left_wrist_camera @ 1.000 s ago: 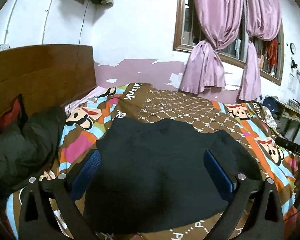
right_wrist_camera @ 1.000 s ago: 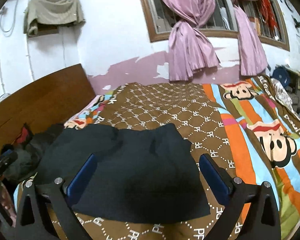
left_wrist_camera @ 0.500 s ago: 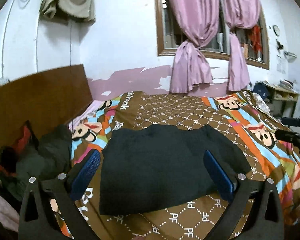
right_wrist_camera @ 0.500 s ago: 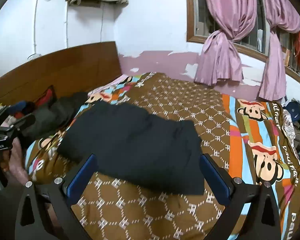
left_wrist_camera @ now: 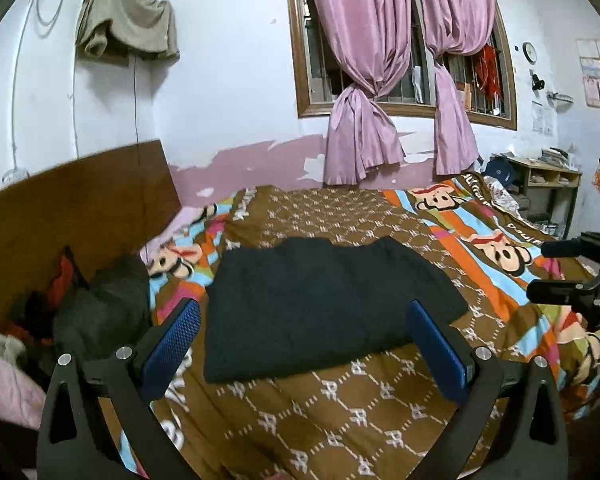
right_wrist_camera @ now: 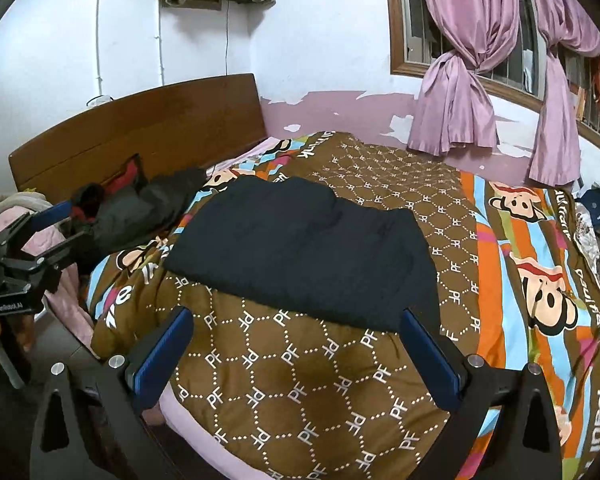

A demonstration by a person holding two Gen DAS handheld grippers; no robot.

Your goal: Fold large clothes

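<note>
A dark folded garment [left_wrist_camera: 324, 304] is laid flat on the bed [left_wrist_camera: 380, 412], toward its headboard end, back from the near edge. It is judged soft, limp and light, best pinched at a near corner. The left tool [left_wrist_camera: 304, 344] and right tool [right_wrist_camera: 296, 354] are held spread wide, nothing gripped, clear of the cloth.

Beyond the blue-padded fingers [left_wrist_camera: 172, 336], a plain black garment [left_wrist_camera: 320, 304] lies on a brown monogrammed, cartoon-monkey-striped quilt [right_wrist_camera: 300, 364]; pink curtains [left_wrist_camera: 360, 80] far ahead.
</note>
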